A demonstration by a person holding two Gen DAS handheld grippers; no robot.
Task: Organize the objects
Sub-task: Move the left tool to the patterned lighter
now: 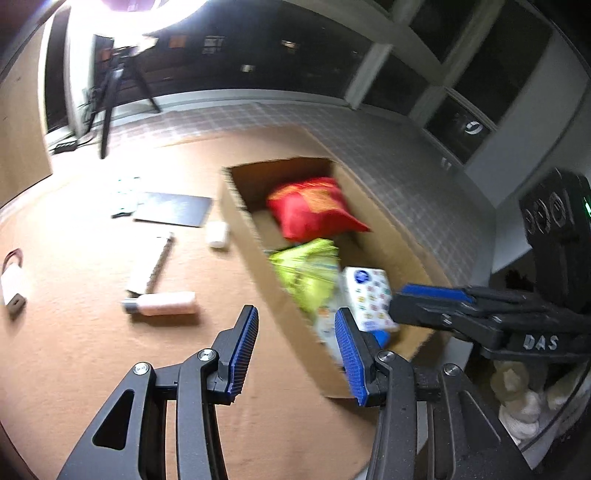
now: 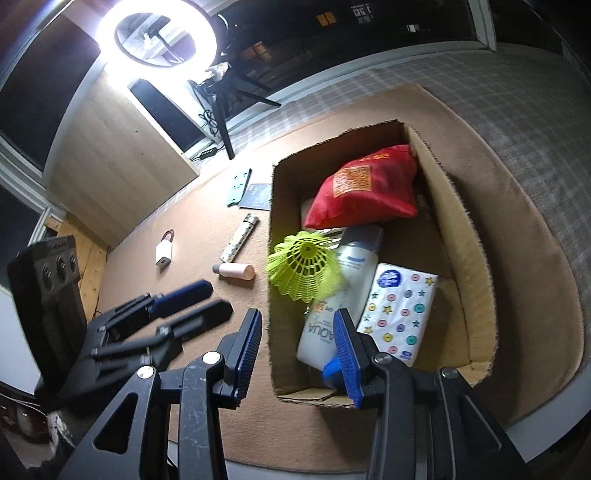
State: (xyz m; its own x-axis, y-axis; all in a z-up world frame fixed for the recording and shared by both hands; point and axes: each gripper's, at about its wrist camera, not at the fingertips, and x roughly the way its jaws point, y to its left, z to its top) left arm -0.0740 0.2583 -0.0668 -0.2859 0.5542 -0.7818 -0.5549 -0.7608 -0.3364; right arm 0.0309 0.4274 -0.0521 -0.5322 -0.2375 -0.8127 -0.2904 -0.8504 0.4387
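Brown carpet [image 2: 491, 206] lay over a checked floor, and a bright ring light [image 2: 157, 33] shone at the back beside a wooden cabinet [image 2: 122, 147]. On the carpet sat an open cardboard box [image 2: 458, 236]. Inside it were a red bag [image 2: 364, 188] at the far end, a white sunscreen bottle [image 2: 332, 306] with a blue cap, and a tissue pack [image 2: 400, 314] with dots and stars just beside the bottle. A yellow-green plastic shuttlecock [image 2: 304, 271] showed over the box's left wall, in front of the bottle; I could not tell if it was resting on anything.

Outside the box, to its left, lay a pink bottle [image 2: 236, 270] on its side, a patterned tube [image 2: 240, 238] near it, a white padlock [image 2: 164, 253], a teal card [image 2: 238, 186] and a dark flat card [image 2: 256, 196].

The right claw [image 2: 297, 356] hung over the near left corner of the box, its 2 blue pads partly apart with nothing between them. The left claw [image 1: 295, 356] stood over the box's long wall, also partly apart and holding nothing. In the right wrist view the left claw [image 2: 201, 299] showed at the left, above the carpet and well away from the pink bottle
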